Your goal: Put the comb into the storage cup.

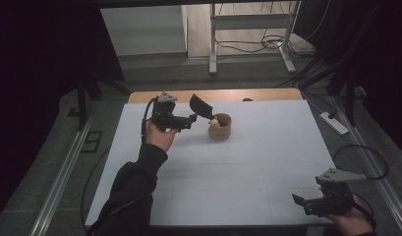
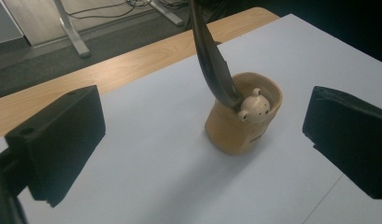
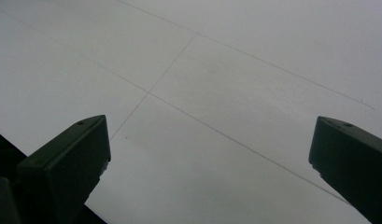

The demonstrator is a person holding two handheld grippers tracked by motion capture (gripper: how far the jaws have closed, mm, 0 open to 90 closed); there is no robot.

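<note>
A tan cup (image 1: 219,126) with a small bear figure (image 2: 253,108) on its rim stands on the far middle of the white bench (image 1: 247,167), and a black spatula-like utensil (image 1: 201,106) leans in it, its blade tilting up and to the left. The left gripper (image 1: 191,119) hovers just left of the cup, level with it, fingers (image 2: 62,140) spread wide with nothing between them; in the left gripper view the cup and the utensil sit beyond the fingers, apart from both pads. By the look of it, the step in hand is the release: the utensil stands in the cup and the left gripper is clear of it.

The right gripper (image 1: 298,199) rests low at the near right corner of the bench, well apart from the cup, its fingers (image 3: 67,163) also wide and empty over bare bench.

The next move, I judge, calls for drawing the left gripper away to the left or toward the near side without brushing the leaning handle, since a nudge to the blade could tip the light cup. There is plenty of open bench near and right of the cup. The far wooden edge (image 1: 213,95) lies not far behind the cup, so any push in that direction is the one to avoid. The right gripper sits close to the near edge.
</note>
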